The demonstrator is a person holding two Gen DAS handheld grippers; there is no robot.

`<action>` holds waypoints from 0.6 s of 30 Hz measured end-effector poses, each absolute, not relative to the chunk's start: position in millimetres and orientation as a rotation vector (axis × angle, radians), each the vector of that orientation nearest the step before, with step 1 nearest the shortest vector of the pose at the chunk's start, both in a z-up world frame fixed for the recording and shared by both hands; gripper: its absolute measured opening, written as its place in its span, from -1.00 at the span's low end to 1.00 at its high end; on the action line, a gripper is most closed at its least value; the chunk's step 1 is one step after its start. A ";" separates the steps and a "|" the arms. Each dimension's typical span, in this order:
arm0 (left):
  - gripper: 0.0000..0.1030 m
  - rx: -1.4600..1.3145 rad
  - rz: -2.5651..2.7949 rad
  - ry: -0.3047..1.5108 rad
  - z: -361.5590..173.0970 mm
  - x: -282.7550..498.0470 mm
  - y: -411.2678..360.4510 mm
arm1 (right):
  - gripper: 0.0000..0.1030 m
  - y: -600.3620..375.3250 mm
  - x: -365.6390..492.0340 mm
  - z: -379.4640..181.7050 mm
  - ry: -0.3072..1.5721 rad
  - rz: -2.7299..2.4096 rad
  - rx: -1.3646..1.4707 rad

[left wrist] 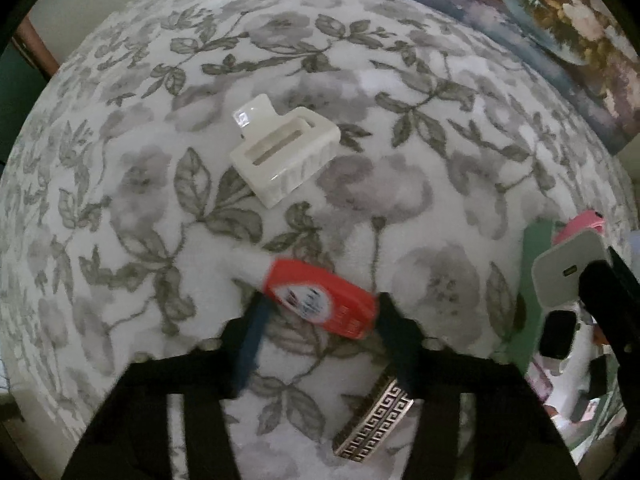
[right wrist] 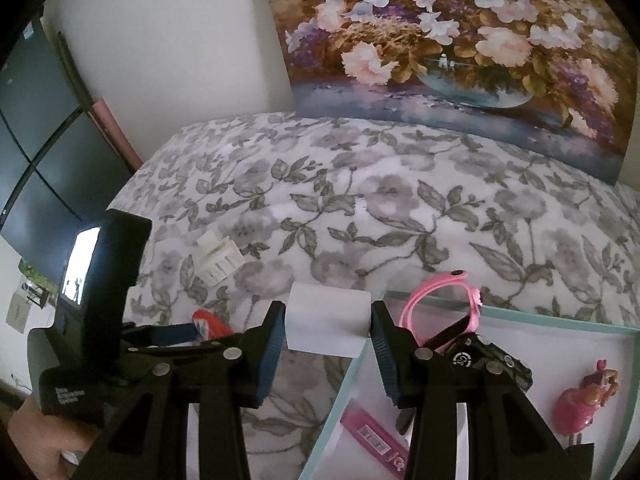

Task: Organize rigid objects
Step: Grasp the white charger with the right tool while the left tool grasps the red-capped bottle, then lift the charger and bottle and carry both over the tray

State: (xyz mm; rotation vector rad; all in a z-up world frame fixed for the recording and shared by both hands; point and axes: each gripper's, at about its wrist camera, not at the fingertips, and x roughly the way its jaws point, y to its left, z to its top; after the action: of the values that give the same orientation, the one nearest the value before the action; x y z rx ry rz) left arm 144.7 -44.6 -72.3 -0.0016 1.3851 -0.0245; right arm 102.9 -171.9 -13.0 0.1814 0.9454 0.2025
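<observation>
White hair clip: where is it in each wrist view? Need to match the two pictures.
Left wrist view: the white hair clip lies above centre, on the flowered bedspread, beyond the red item in the claw.
Right wrist view: hair clip sits left of centre, small, behind the left claw's housing.
Shared landmark: the flower painting along the far edge of the bedspread.

A white cloth printed with grey flowers and leaves (right wrist: pixel 360 208) covers the whole surface. Against the cream wall (right wrist: pixel 180 40) at the back leans a painted canvas of pink, white and purple flowers in a blue bowl (right wrist: pixel 460 48), its lower edge resting on the cloth. To the left stand dark glass panes (right wrist: pixel 44 152) beside a reddish-brown post (right wrist: pixel 116 132).
</observation>
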 end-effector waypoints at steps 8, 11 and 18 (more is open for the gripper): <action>-0.29 0.014 -0.055 1.324 -49.6 141.6 -62.7 | -0.12 -186.4 94.0 0.3 0.923 0.181 0.205; -0.29 0.013 -0.062 1.319 -45.8 140.8 -66.4 | -0.12 -193.8 89.5 4.4 0.914 0.173 0.216; -0.36 -0.028 -0.067 1.301 -33.2 141.2 -49.7 | -0.12 -206.6 88.1 4.0 0.912 0.160 0.246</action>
State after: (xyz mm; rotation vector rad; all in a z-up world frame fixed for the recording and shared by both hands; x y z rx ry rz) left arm 141.2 -49.7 -33.2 -0.0282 1.3007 -0.0670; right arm 88.1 -206.6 4.0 0.2461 0.9122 0.1596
